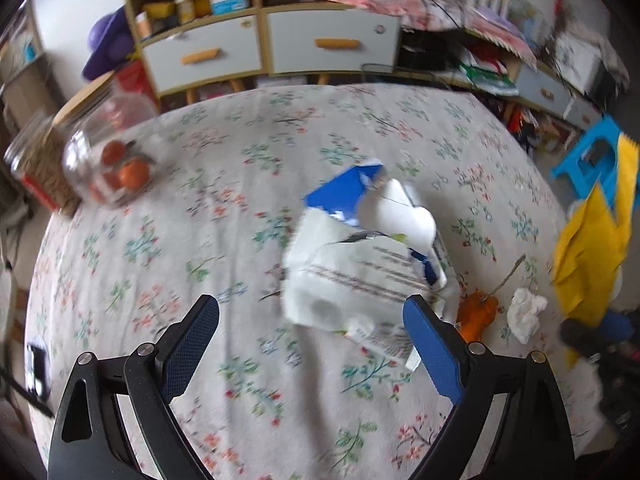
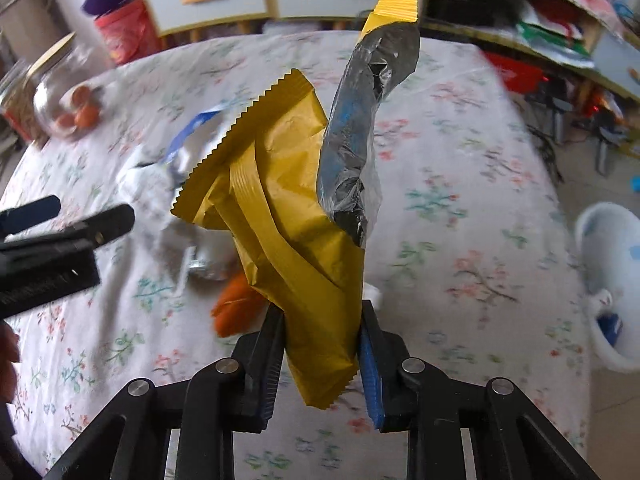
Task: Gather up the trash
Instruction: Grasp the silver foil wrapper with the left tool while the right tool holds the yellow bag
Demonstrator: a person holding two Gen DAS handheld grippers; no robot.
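Observation:
My right gripper (image 2: pixel 322 354) is shut on a yellow snack wrapper (image 2: pixel 296 216) with a silver inside, held up above the table; the wrapper also shows at the right edge of the left wrist view (image 1: pixel 592 240). My left gripper (image 1: pixel 312 324) is open and empty, low over the table, just short of a crumpled blue and white package (image 1: pixel 360 256); it also shows in the right wrist view (image 2: pixel 68 220). An orange peel (image 1: pixel 476 316) and a crumpled white tissue (image 1: pixel 526 312) lie to the right of the package.
The round table has a floral cloth (image 1: pixel 200 240). A glass jar of oranges (image 1: pixel 112 160) stands at its far left. A white bin (image 2: pixel 612 280) stands on the floor right of the table. Cabinets (image 1: pixel 320 40) and a blue stool (image 1: pixel 592 160) stand behind.

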